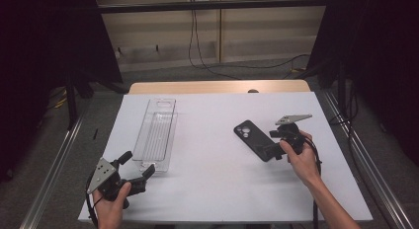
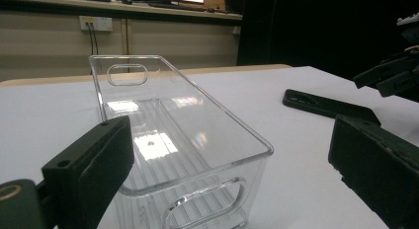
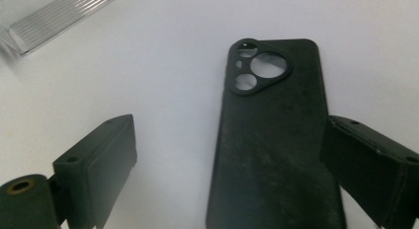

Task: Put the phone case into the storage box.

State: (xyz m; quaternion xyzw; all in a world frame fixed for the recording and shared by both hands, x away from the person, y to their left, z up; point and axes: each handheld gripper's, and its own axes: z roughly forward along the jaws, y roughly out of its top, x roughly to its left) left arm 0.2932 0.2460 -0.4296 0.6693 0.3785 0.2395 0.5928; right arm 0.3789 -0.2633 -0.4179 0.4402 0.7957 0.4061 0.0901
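A black phone case [image 1: 254, 139] lies flat on the white table, back up, with its camera cutout [image 3: 257, 66] at the far end. My right gripper [image 1: 267, 150] is open at the case's near end; in the right gripper view the case [image 3: 274, 150] lies between the jaws, close to the right one. A clear plastic bin [image 1: 157, 134] stands empty on the left half of the table. My left gripper [image 1: 138, 166] is open just before the bin's near end, and the left gripper view looks along the bin [image 2: 192, 140] with the case [image 2: 326, 106] beyond.
The white table top [image 1: 212, 179] has a wooden strip [image 1: 217, 87] along its far edge. Black curtains hang at both sides. Cables run over the floor behind the table.
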